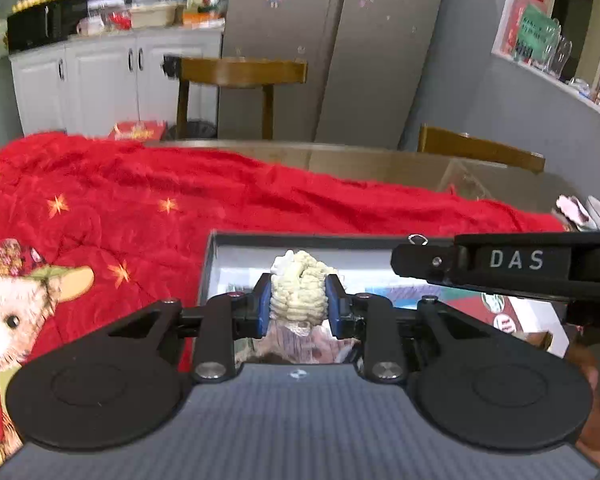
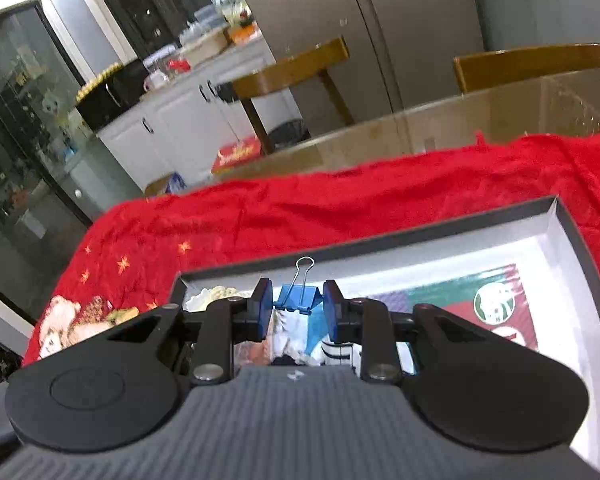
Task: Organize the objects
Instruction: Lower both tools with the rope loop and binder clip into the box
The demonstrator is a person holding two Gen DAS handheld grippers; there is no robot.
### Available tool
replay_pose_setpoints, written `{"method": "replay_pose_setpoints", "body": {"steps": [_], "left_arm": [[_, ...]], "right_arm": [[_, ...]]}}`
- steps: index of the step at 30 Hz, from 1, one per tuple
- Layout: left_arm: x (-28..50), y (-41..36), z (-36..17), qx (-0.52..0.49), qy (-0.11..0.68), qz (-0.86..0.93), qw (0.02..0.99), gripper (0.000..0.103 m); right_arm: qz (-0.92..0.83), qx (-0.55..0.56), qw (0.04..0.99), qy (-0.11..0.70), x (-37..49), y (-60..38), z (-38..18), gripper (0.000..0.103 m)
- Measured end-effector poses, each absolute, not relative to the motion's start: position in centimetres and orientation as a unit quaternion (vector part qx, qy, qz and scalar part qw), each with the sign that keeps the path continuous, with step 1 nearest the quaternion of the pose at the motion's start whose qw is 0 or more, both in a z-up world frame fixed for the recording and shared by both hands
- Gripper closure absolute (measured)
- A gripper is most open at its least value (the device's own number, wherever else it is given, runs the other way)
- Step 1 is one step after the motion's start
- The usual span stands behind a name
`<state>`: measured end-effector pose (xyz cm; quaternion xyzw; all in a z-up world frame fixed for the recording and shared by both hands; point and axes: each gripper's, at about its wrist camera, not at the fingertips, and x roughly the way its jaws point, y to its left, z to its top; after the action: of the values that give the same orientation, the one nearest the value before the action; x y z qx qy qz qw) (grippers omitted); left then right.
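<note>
Left wrist view, held thing: the left gripper (image 1: 299, 304) has its blue pads (image 1: 263, 307) pressed on both sides of a cream-coloured knitted yarn bundle (image 1: 300, 294), held above the shallow dark-rimmed box with a white inside (image 1: 216, 264).
Left wrist view, only here: the right gripper's black body marked "DAS" (image 1: 516, 260) reaches in from the right, over the far right part of the box; a cartoon bear print (image 1: 12, 320) shows on the red fleece blanket with gold stars (image 1: 140, 200) at near left.
Left wrist view, pose: the gripper tilts downward toward the near left part of the box.
Right wrist view, held thing: the right gripper (image 2: 297, 306) pinches a blue metal binder clip with a silver wire handle (image 2: 298, 298) between narrow-set pads, the handle standing up, over the box (image 2: 560, 216).
Right wrist view, only here: printed picture cards (image 2: 480, 300) lie on the box floor to the right; the yarn bundle (image 2: 216, 294) peeks out at left, behind the left finger.
Right wrist view, pose: the gripper slopes down toward the box's far wall.
Background: a wooden chair (image 2: 292, 72) and white cabinets (image 1: 100, 80) stand beyond the table.
</note>
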<state>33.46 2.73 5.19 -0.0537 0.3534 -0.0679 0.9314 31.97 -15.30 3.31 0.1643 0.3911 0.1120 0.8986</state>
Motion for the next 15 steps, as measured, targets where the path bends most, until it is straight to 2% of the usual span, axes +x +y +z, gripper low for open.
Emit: {"method": "replay_pose_setpoints", "body": {"steps": [15], "left_arm": [[34.0,2.5,3.5,-0.039,0.396,-0.04,0.916,0.071]], "right_arm": [[0.118,0.182,0.88,0.423,32.8,-15.5,1.8,0.072]]}}
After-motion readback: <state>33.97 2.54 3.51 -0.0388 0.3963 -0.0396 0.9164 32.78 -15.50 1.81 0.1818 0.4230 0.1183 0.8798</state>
